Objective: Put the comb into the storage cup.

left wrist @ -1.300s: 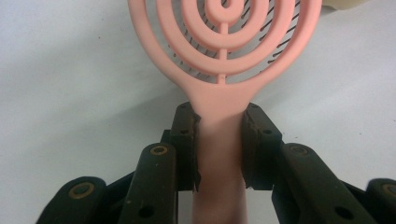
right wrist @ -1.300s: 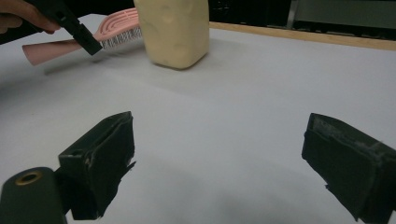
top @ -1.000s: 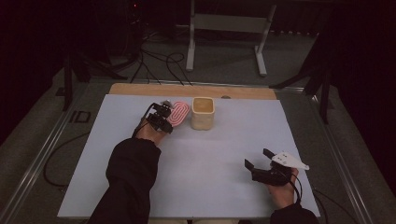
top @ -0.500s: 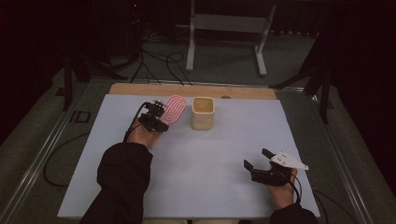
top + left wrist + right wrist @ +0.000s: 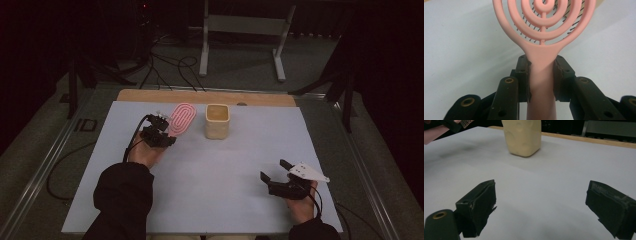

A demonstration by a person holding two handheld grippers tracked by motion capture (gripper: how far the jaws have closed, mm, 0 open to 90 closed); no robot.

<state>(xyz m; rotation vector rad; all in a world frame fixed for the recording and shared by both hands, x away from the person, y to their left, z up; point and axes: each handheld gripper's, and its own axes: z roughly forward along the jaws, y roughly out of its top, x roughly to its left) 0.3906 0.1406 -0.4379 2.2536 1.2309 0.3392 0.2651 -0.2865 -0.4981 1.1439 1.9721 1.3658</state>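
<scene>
Two hand-held grippers are at work over the pale grey table sheet [image 5: 210, 185], and only one has anything in it. The left gripper [image 5: 165, 134], out toward the far left of the table, is clenched on the handle of a pink plastic hairbrush with a looped, open oval head [image 5: 181, 119]; holding it by the neck leaves the head free to point away from the hand, which looks to me like the sensible grip for steering it toward the cream, soft-sided square cup [image 5: 217, 121] standing just to its right. That cup sits upright in the far middle of the table, well apart from the right gripper [image 5: 276, 171], which rests near the right front edge with its jaws spread and nothing between them, I'd say waiting its turn. From the high view I can judge the layout: brush head close beside the cup but not touching it. The left gripper view gives what that one cannot, namely both black pads [image 5: 560, 75] pressed flat on the brush's neck and dark bristles behind the pink rings. The right gripper view shows the cup's dented, pliable wall [image 5: 522, 137] from low down.
</scene>
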